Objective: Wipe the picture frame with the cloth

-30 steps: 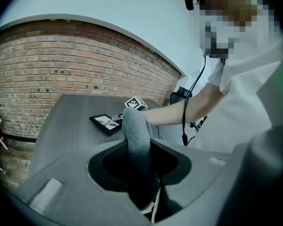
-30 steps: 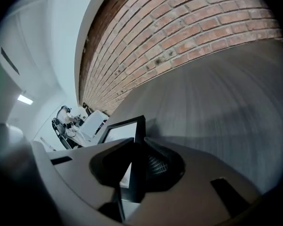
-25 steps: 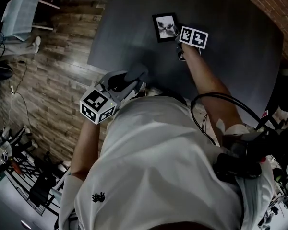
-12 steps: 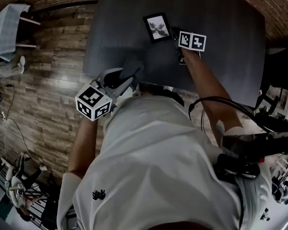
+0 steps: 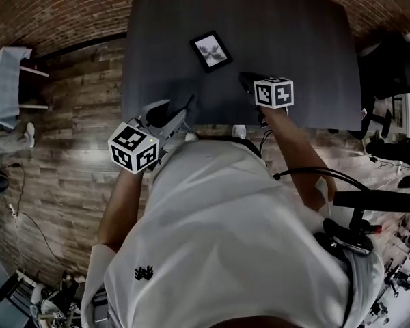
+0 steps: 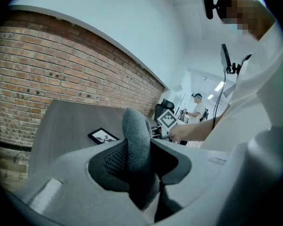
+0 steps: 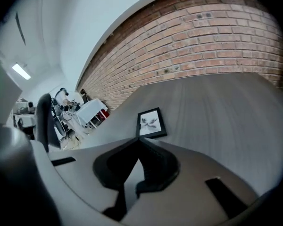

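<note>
A small black picture frame [image 5: 210, 50] lies flat on the dark grey table [image 5: 294, 39]; it also shows in the left gripper view [image 6: 103, 136] and in the right gripper view [image 7: 151, 123]. My left gripper [image 5: 184, 108] hangs over the table's near edge, left of the frame, shut on a folded grey cloth [image 6: 137, 159] that stands up between its jaws. My right gripper [image 5: 249, 82] is near the front edge, well short of the frame. Its jaws [image 7: 139, 139] have just closed and meet with nothing between them.
Wooden floor [image 5: 68, 149] runs along the table's left side, and a brick wall [image 7: 217, 41] stands behind the table. A dark office chair [image 5: 396, 60] sits at the right and a white stand [image 5: 10, 80] at the far left. Another person [image 6: 198, 108] stands in the background.
My right gripper has drawn back from beside the picture frame toward the table's near edge and closed. The left gripper with the cloth has shifted only a little.
</note>
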`<state>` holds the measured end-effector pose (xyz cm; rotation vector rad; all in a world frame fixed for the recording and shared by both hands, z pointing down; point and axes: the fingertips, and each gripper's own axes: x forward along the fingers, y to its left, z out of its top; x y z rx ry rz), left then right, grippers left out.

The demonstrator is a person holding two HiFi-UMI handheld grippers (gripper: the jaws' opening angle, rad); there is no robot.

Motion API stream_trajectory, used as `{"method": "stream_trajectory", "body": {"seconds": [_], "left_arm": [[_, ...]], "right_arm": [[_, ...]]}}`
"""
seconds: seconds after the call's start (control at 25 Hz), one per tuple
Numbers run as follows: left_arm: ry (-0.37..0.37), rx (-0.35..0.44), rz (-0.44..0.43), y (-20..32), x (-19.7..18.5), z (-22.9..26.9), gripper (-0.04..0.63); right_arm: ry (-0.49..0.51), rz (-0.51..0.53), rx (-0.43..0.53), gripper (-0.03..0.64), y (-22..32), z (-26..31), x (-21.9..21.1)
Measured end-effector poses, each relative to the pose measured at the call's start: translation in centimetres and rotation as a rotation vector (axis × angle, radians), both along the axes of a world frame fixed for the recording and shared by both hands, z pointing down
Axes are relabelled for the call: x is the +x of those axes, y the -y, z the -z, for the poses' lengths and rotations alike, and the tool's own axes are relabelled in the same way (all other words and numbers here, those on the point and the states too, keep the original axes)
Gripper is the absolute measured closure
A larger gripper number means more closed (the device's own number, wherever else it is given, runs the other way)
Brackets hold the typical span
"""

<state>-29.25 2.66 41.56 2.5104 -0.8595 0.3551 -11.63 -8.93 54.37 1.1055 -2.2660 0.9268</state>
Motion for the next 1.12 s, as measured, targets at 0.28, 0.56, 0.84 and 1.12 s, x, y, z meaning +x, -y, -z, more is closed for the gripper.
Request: {"method": "stream_trajectory", "body": {"seconds": [0.28, 0.56, 0.84, 1.12], "left_arm": [[-0.024, -0.041, 0.025, 0.5, -0.8, -0.3, 0.468], [-0.034, -0.09, 0.06, -0.2, -3.2, -1.1, 0.468], [-0.001, -0.124, 0.084, -1.4, -5.4, -1.8, 0.468], [0.005, -0.139, 0.047, -2.1, -5.0, -3.8, 0.468]], "right_arm": [[0.004, 0.026, 0.07, 0.608, -6.7, 3.8, -0.1], [-0.054, 0.112, 0.12, 0.607, -10.9, 4.7, -1.9], [-0.061, 0.185, 0.151, 0.608, -11.2, 6.1, -4.8], [-0.086, 0.25, 0.165, 0.609, -12.2, 5.8, -7.0]]}}
